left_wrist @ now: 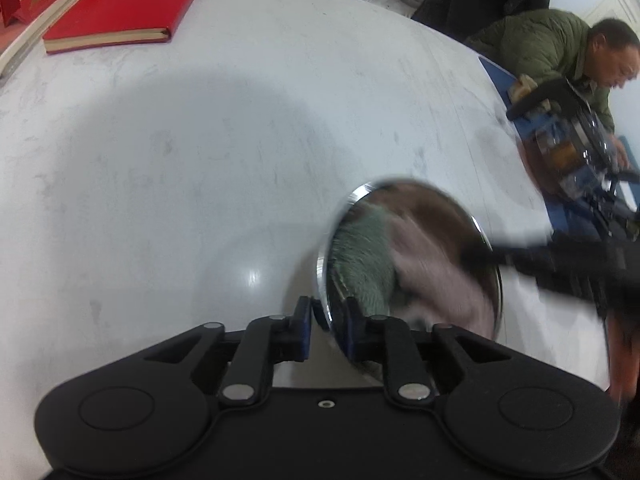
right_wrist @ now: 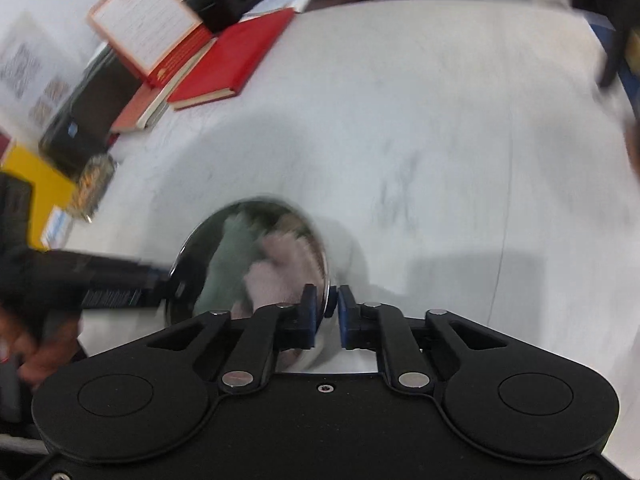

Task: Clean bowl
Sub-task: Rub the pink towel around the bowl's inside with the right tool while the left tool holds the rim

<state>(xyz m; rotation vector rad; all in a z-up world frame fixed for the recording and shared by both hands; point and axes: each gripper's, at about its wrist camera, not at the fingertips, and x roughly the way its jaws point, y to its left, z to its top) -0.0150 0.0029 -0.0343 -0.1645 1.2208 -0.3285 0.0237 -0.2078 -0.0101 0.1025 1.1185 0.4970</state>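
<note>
Setting: a pale, marbled desk (left_wrist: pixel 200 140) seen from two cameras, both blurred by movement.
Bowl: a shiny metal bowl (left_wrist: pixel 448 216) rests on the desk, close in front of both cameras, its rim tipped toward them.
Cloth: a cloth (left_wrist: pixel 424 264), part green and part pink, lies inside the bowl, probably there for wiping it.
Left gripper: the left gripper (left_wrist: pixel 329 312) is closed down on the bowl's near rim, one pad outside the wall and one inside, apparently to steady the bowl.
Right gripper: the right gripper (right_wrist: pixel 327 305) has its pads almost together at the bowl's opposite edge; I cannot tell whether they pinch the rim, the cloth or nothing.
Books: a red book (left_wrist: pixel 124 4) and other books sit at the far side of the desk, well apart from the bowl.
Bystander: a person in a green jacket (left_wrist: pixel 552 44) sits beyond the desk's far edge.
</note>
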